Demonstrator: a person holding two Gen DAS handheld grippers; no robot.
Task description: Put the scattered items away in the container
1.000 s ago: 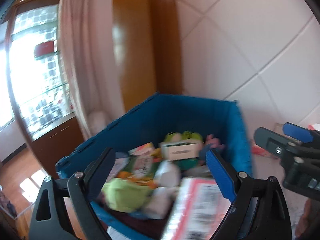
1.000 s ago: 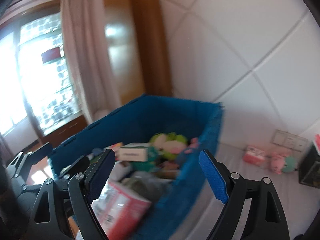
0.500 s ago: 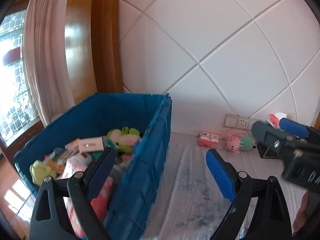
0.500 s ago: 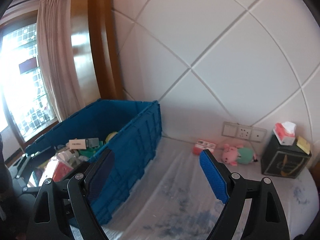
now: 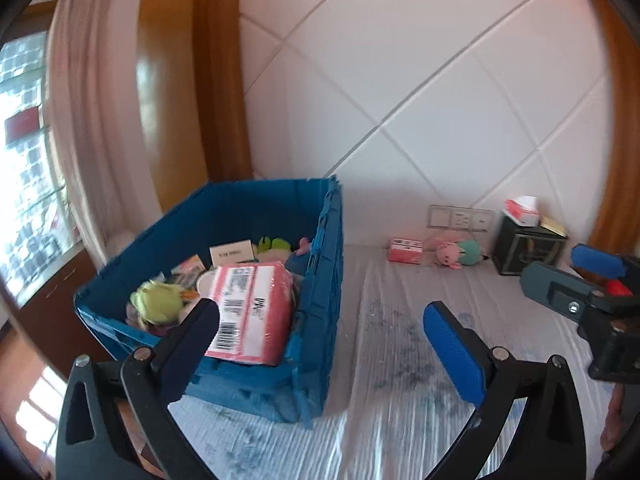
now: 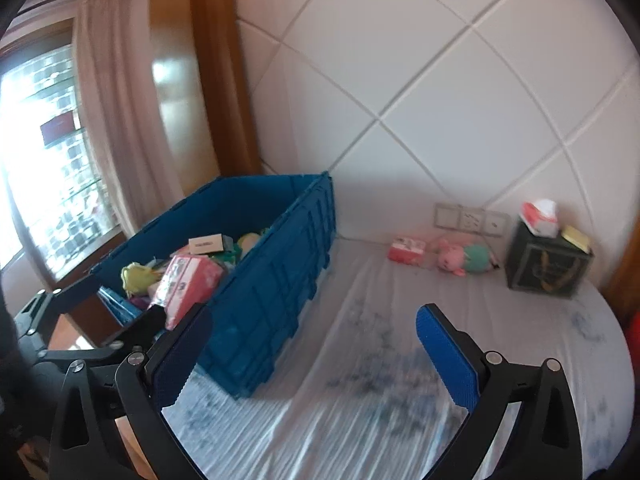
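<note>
Now pink package (image 5: 251, 312) inside crate (image 5: 320, 344)

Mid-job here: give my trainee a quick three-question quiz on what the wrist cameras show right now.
1. True or false: the left gripper holds something.
2. Which two loose items lie beside the wall sockets: A) pink box and pig plush, B) bottle and cup?
3. Fill in: the big pink packet lies inside the blue ____.

Key:
1. False; both it and the right gripper are open and empty.
2. A.
3. Crate.
</note>
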